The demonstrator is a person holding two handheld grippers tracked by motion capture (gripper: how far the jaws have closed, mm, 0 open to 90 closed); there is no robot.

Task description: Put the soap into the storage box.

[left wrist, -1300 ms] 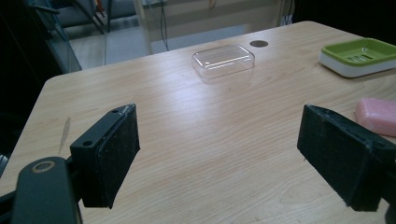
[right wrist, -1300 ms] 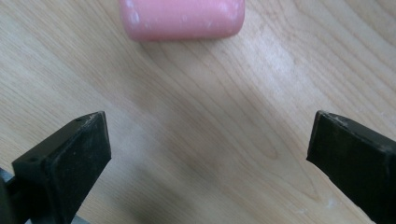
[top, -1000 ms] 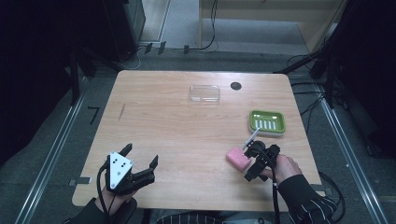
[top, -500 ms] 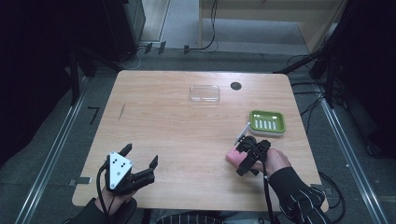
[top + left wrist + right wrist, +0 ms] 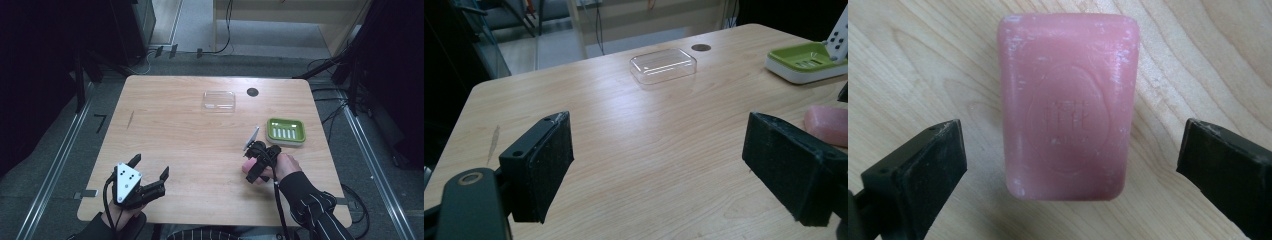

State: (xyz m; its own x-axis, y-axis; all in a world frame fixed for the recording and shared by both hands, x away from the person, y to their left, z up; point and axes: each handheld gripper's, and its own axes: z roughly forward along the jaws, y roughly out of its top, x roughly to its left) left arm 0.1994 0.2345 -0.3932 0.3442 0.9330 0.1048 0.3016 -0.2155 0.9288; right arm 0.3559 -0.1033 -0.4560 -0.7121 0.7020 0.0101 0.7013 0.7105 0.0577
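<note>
Table, high view: wooden table (image 5: 170, 130) stood in a dark room; clear lid (image 5: 219, 100) lay at the far side, green dish (image 5: 285, 131) at the right.
Right gripper, high view: right gripper (image 5: 252, 165) pointed steeply down at the near right part, the hand behind it, the sleeve coming from the bottom edge.
Left gripper, high view: left gripper (image 5: 150, 175) lay low at the near left edge, jaws apart, nothing between.
Left gripper view: jaws stood wide apart over bare wood; soap (image 5: 828, 125) showed at the right edge, near the dish (image 5: 806, 62).
Soap, right gripper view: pink soap (image 5: 1068, 105) lay flat on the wood between the spread jaws, touching neither.
Handling: probably stiff, rather light, a little slippery; worn edges could dent.
Hold: best across the two long sides, at the middle.
</note>
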